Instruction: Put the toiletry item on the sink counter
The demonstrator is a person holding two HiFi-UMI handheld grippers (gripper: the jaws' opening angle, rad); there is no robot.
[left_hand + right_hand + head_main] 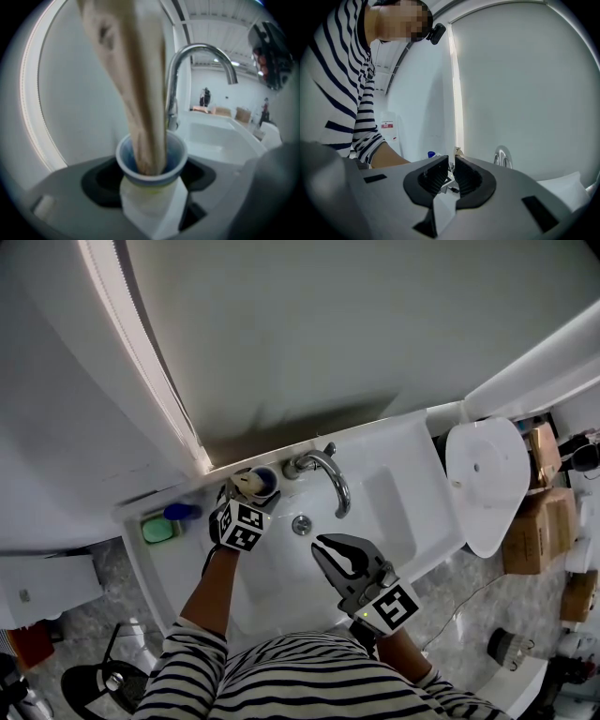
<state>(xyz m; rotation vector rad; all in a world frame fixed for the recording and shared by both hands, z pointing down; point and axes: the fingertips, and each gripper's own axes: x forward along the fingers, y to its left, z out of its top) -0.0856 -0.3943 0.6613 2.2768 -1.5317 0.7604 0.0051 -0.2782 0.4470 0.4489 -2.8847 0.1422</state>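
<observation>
A white cup with a blue inside point(150, 201) stands upright between my left gripper's point(151, 185) jaws, whose pads sit against its sides. A tall beige tube point(136, 84) sticks up out of the cup. In the head view the cup point(266, 481) and tube point(246, 485) are at the back of the sink counter point(202, 563), just left of the faucet point(330, 474), with my left gripper point(253, 491) on them. Whether the cup rests on the counter I cannot tell. My right gripper point(323, 545) hovers over the basin, jaws together and nothing in them, as its own view shows point(451, 171).
A green soap dish point(159, 530) and a blue-capped bottle point(181, 512) sit at the counter's left end. The drain point(301, 524) lies in the basin. A large mirror with a lit edge point(150, 371) rises behind. A toilet point(483, 484) and cardboard boxes point(539, 531) stand to the right.
</observation>
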